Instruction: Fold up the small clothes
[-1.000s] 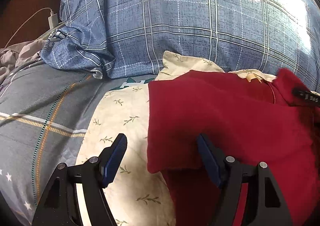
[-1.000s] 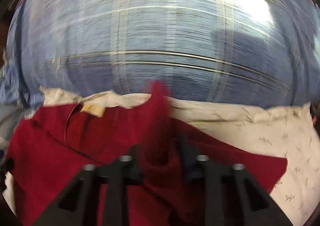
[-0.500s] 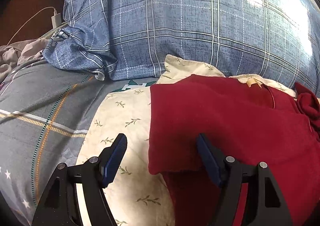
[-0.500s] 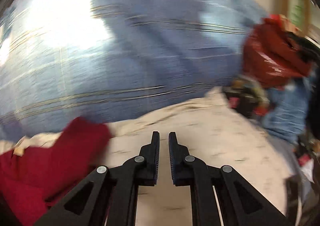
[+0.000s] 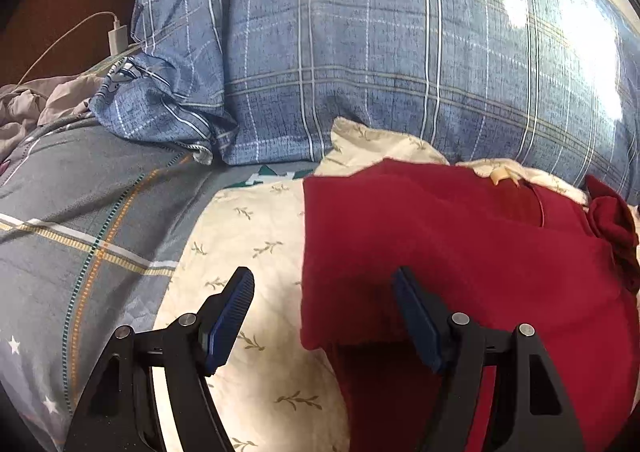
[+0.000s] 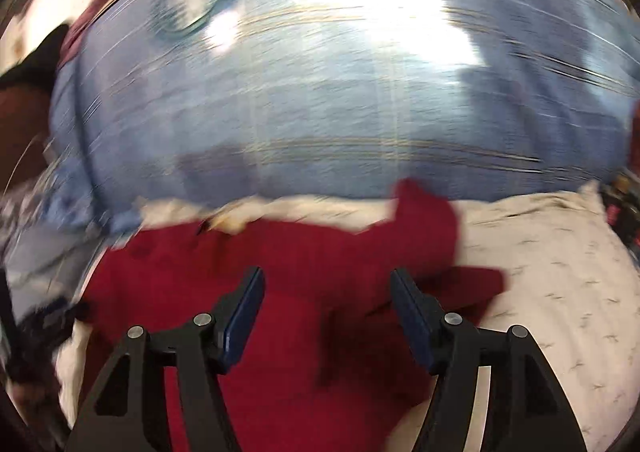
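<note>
The dark red knit garment (image 5: pixel 460 252) lies on a cream leaf-print cloth (image 5: pixel 248 228) on the bed, with a blue plaid pillow (image 5: pixel 360 64) at 12 o'clock. The left hand-held gripper (image 5: pixel 324 312) and the right hand-held gripper (image 6: pixel 326 310) both stand wide apart, holding nothing. A white charger (image 5: pixel 118 37) rests at 10 o'clock.

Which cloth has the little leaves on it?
The cream sheet lying under the red garment has the small leaf sprigs. The blue pillow behind has checks and a round badge; the grey blanket on the left has stripes and stars.
</note>
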`<state>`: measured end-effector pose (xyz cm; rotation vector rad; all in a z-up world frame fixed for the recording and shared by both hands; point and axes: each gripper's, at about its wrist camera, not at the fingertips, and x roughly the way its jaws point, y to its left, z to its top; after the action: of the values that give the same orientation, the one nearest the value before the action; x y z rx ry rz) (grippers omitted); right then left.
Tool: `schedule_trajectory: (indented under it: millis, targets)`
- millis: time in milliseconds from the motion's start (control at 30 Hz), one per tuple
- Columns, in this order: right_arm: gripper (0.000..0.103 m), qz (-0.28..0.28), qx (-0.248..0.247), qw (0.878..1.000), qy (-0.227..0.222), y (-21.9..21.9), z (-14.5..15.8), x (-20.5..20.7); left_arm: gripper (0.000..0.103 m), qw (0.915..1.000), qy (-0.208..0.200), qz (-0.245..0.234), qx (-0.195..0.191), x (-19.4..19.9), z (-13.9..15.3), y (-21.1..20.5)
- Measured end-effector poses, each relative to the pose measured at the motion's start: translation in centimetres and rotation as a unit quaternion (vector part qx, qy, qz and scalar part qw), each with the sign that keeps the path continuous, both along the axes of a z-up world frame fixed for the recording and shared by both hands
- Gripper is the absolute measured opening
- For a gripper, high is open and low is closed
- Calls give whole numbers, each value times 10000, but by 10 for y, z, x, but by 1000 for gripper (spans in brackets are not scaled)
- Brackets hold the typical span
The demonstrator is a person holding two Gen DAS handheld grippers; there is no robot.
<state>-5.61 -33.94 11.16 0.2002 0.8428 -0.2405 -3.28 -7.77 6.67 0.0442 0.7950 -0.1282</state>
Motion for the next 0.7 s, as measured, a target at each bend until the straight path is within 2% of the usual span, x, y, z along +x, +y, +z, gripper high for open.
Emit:
schedule_trajectory:
  millis: [67, 133, 233, 267, 300, 333, 533, 633, 700]
  targets:
    - [64, 199, -162, 9993, 260, 16, -14, 7, 72, 9999, -33, 100, -54, 0, 3, 7]
    - [63, 54, -438, 9978, 489, 20, -29, 13, 72, 9997, -33, 206, -120, 0, 4, 14]
    - [52, -167, -490, 9958, 754, 17, -51, 21, 72, 9991, -47, 370, -183, 2, 5, 21]
    - [40, -169, -506, 9948, 868, 16, -59, 24, 72, 9989, -54, 428, -205, 3, 6, 23]
    - [13, -162, -588, 9934, 973, 14, -66, 27, 72, 9985, -53, 489, -237, 3, 6, 25]
    - [4, -98, -628, 9927, 1029, 14, -72, 29, 72, 9983, -45, 525, -267, 4, 5, 25]
    - [4, -13, -920, 9936, 652, 14, -56, 23, 72, 9979, 1, 476, -435, 5, 5, 26]
    - [4, -229, -1379, 9877, 697, 8, -61, 28, 72, 9993, 135, 297, -199, 9, -3, 16]
    - [4, -319, -1173, 9893, 811, 0, -70, 30, 72, 9993, 231, 266, 79, 12, -10, 8]
